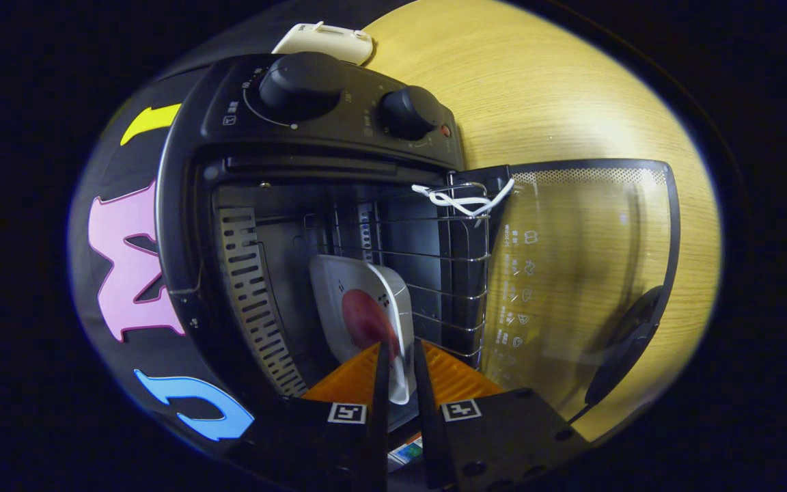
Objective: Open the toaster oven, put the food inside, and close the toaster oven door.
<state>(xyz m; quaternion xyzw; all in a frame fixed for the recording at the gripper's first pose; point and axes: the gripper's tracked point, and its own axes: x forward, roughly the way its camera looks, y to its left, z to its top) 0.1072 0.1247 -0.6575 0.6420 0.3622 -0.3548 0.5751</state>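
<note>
White plate [366, 301] with a red piece of food [366, 320] sits clamped between the jaws of the gripper [400, 355], inside the open toaster oven [311, 178]; its glass door [585, 273] lies beside them.

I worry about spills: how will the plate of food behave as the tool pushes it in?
The plate looks rigid, so it should slide whole. Pinched only at its rim by the tool, it may tilt. The red food lies loose and could slide.
</note>
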